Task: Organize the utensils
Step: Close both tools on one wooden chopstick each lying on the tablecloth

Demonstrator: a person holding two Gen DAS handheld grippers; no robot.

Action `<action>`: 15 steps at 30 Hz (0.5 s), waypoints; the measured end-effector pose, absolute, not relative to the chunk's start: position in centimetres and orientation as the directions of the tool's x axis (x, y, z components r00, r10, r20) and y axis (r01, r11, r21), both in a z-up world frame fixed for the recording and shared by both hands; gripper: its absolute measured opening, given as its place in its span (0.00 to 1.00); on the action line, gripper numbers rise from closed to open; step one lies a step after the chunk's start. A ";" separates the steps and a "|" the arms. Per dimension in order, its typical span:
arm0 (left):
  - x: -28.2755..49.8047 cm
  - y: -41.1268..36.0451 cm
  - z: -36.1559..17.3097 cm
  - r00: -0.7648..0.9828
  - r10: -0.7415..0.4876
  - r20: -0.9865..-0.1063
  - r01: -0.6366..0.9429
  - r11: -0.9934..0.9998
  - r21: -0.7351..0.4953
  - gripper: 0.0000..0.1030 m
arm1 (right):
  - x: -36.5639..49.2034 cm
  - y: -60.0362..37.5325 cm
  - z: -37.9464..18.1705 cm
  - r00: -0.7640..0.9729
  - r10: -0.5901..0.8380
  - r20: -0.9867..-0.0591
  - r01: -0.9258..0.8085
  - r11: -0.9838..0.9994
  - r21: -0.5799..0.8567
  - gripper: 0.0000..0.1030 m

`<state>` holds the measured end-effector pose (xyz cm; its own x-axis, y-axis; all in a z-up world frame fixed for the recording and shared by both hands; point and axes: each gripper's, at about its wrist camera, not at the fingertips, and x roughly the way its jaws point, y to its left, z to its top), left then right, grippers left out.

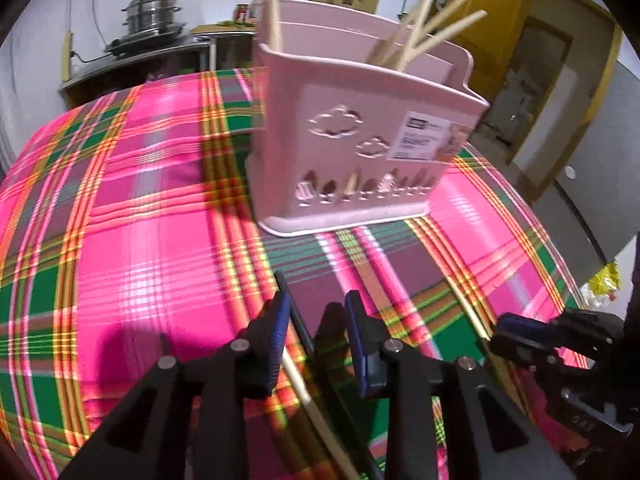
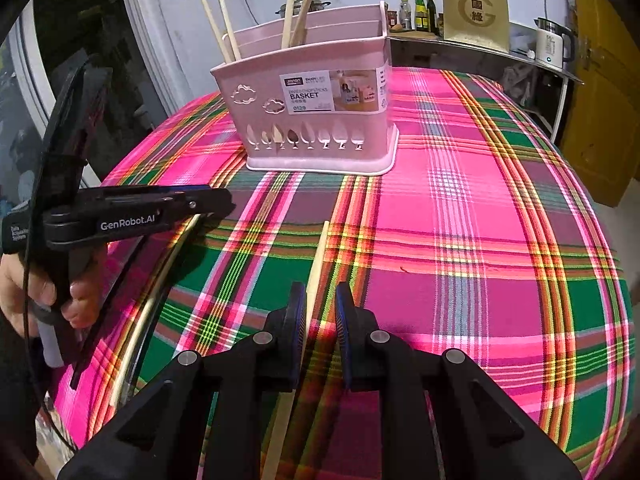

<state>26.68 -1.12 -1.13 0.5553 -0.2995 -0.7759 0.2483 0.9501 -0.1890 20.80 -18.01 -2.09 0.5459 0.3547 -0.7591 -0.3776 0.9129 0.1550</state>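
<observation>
Each claw, left (image 1: 316, 312) and right (image 2: 320, 304), stands slightly apart around a loose chopstick (image 2: 316, 264) lying on the surface, ready to carry to the pink basket (image 2: 320, 96) at twelve o'clock.

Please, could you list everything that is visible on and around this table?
pink plastic utensil basket: one, pink, on the table's far part.
standing pale wooden chopsticks: several, beige, in the basket.
loose pale wooden chopsticks: two, beige, one between each tool's fingers.
plaid tablecloth: one, pink and green, covering the table.
stacked steel steamer pot: one, silver, background counter.
glass bottles: several, mixed colours, background shelf.
white electric kettle: one, white, same shelf.
left tool: one, black, blue pads, open.
right tool: one, black, blue pads.
hand: one, holding the left tool's handle.
</observation>
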 end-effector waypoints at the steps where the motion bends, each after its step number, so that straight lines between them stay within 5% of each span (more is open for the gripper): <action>1: 26.5 -1.2 -1.2 0.552 -0.306 -0.775 0.259 0.947 -0.189 0.28 | 20.8 -18.0 -2.1 0.546 0.353 -0.760 -0.377 0.913 0.153 0.15; 15: 25.6 -2.4 -1.1 0.536 -0.322 -0.781 0.282 0.940 -0.194 0.24 | 20.9 -18.2 -1.9 0.552 0.331 -0.765 -0.364 0.922 0.136 0.15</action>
